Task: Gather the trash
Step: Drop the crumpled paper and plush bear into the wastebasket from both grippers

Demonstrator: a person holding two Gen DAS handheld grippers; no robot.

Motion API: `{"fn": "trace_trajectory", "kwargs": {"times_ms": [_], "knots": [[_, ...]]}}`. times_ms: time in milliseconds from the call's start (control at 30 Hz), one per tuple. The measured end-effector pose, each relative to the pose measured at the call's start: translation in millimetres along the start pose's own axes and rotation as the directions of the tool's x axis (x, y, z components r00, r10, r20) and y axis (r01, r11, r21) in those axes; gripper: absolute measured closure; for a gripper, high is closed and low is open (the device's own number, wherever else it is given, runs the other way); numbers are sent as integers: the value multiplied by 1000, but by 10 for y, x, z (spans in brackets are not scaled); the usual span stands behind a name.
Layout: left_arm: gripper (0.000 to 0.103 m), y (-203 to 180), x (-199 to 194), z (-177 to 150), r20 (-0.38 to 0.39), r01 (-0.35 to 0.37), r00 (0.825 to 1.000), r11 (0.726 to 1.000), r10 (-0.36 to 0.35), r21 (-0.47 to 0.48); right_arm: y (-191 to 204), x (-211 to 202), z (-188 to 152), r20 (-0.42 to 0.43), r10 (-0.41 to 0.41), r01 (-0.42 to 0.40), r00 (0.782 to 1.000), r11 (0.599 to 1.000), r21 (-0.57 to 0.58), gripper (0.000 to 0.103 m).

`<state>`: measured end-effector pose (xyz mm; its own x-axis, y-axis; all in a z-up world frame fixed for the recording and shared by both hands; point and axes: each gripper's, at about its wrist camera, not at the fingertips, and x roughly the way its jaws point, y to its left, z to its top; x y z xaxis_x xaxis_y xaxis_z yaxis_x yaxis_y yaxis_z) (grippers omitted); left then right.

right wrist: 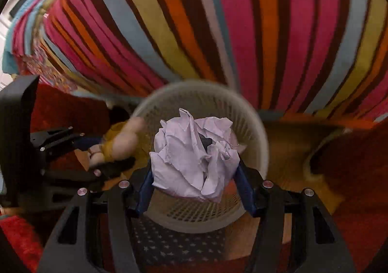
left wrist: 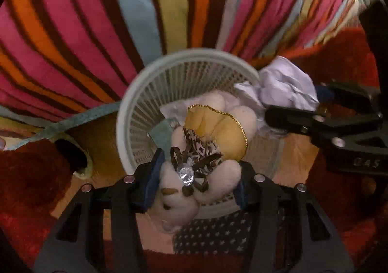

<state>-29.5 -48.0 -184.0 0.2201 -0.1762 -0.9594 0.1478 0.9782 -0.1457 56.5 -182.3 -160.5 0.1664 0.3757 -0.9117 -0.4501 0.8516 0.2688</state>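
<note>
My left gripper point(left wrist: 197, 183) is shut on a cream plush teddy bear point(left wrist: 213, 146) with a yellow skirt and a gem bow, held over the white mesh waste basket point(left wrist: 155, 78). My right gripper point(right wrist: 195, 180) is shut on a crumpled ball of white paper point(right wrist: 194, 151), held over the same basket point(right wrist: 257, 132). The paper ball point(left wrist: 286, 83) and right gripper point(left wrist: 322, 115) show at the right of the left wrist view. The left gripper point(right wrist: 97, 151) and the bear point(right wrist: 121, 142) show at the left of the right wrist view. White paper lies inside the basket under the bear.
A striped multicolour bed cover point(left wrist: 169, 6) hangs just behind the basket. The floor has a red and orange rug point(left wrist: 29, 176). A dark star-patterned cloth point(left wrist: 213, 234) lies in front of the basket.
</note>
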Motion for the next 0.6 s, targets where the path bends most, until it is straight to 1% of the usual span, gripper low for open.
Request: {"fn": "trace_trajectory", "kwargs": {"times_ms": [133, 233, 300, 367, 400, 467, 533, 567, 600], "knots": [[52, -26, 98, 18, -40, -7, 999, 1000, 8, 15, -13, 155, 117, -41, -36, 36, 999, 999, 7, 47], [50, -39, 156, -24, -62, -7, 998, 1000, 7, 8, -11, 236, 137, -56, -41, 42, 998, 999, 11, 47], [45, -35, 200, -30, -83, -2, 997, 1000, 2, 4, 15, 271, 123, -60, -43, 44, 997, 999, 8, 46], [42, -30, 244, -30, -96, -4, 995, 1000, 4, 5, -7, 275, -8, -57, -42, 43, 997, 999, 3, 46], [36, -35, 248, -32, -99, -10, 995, 1000, 11, 5, -16, 284, -54, -56, -42, 42, 998, 999, 2, 46], [31, -35, 250, -26, -97, -39, 995, 999, 39, 6, -32, 297, -80, -53, -51, 51, 997, 999, 2, 44], [24, -23, 250, -20, -94, -42, 995, 999, 42, -3, -53, 282, -88, -52, -55, 55, 997, 998, 8, 42], [21, -12, 252, -19, -95, -41, 995, 999, 40, -8, -61, 277, -90, -52, -56, 57, 997, 998, 10, 39], [19, 1, 256, -19, -97, -41, 994, 999, 40, -13, -61, 267, -91, -51, -60, 60, 997, 998, 10, 30]]}}
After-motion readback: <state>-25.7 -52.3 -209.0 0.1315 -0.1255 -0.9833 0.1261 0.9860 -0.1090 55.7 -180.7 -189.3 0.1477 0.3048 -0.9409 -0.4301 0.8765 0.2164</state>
